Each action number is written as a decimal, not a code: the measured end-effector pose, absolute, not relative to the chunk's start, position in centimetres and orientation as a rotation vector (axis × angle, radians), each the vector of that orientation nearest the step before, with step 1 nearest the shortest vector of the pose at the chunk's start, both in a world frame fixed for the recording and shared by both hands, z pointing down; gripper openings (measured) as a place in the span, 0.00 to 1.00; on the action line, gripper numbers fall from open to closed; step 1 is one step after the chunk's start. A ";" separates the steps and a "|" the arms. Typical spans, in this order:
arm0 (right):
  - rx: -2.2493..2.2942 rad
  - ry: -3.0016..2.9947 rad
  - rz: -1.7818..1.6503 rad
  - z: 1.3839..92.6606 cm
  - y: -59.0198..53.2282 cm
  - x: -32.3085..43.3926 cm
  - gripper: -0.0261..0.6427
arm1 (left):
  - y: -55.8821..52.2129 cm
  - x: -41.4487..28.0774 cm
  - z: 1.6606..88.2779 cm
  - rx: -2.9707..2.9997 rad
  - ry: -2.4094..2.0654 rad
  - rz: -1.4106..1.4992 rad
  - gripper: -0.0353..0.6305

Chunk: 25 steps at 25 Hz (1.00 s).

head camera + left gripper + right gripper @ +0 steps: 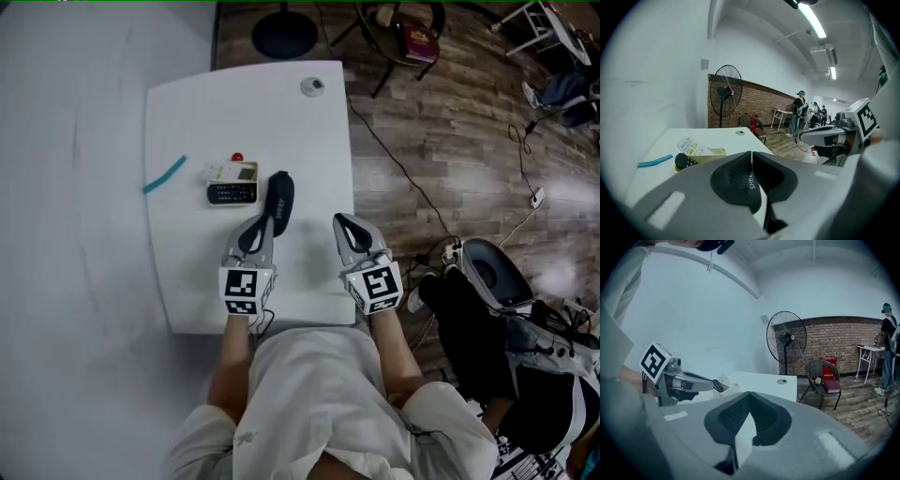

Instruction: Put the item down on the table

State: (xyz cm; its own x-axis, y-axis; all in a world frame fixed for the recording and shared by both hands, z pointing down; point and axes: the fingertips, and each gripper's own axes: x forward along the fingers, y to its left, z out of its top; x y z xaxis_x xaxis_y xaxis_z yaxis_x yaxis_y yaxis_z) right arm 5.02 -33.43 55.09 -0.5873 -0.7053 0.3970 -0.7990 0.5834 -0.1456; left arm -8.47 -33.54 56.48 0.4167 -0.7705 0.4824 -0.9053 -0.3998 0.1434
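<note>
The item is a thin, flat, black oblong piece with white lettering along its edge. It lies along the white table, just past the middle. My left gripper is shut on its near end, and in the left gripper view the jaws meet tip to tip with the thin black edge caught below them. My right gripper hovers beside it over the table's right part, shut with nothing in it.
Left of the item are a black keypad device, a small cream box with a card and a teal strip. A round grey disc sits at the far edge. A fan base, chair, cables and bags stand on the wooden floor.
</note>
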 end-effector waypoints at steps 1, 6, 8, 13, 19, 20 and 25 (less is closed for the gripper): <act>1.232 -2.526 0.438 54.7 -33.3 5.1 0.05 | -33.4 -8.5 56.1 2.304 -1.439 0.473 0.08; 1.242 -2.548 0.398 52.9 -32.7 5.6 0.04 | -32.4 -8.1 54.0 2.363 -1.436 0.424 0.08; 1.244 -2.556 0.388 52.3 -32.2 5.8 0.04 | -31.7 -7.9 53.2 2.386 -1.433 0.413 0.08; 1.225 -2.583 0.350 50.9 -31.0 5.7 0.04 | -30.1 -7.7 52.0 2.423 -1.434 0.403 0.08; 1.217 -2.598 0.329 50.3 -30.1 5.5 0.04 | -29.6 -7.3 50.9 2.461 -1.451 0.367 0.08; 1.216 -2.600 0.323 50.1 -29.9 5.5 0.04 | -29.5 -7.2 50.8 2.467 -1.452 0.365 0.08; 1.226 -2.602 0.292 49.2 -29.5 5.7 0.04 | -29.1 -6.8 50.2 2.489 -1.441 0.356 0.08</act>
State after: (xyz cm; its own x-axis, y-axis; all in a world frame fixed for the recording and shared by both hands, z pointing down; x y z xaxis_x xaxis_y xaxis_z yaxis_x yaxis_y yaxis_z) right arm 5.66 -29.52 49.25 -0.6148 -0.7262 0.3077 -0.7763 0.6260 -0.0736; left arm -6.80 -29.08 50.18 0.4830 -0.8120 0.3277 -0.8712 -0.4831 0.0870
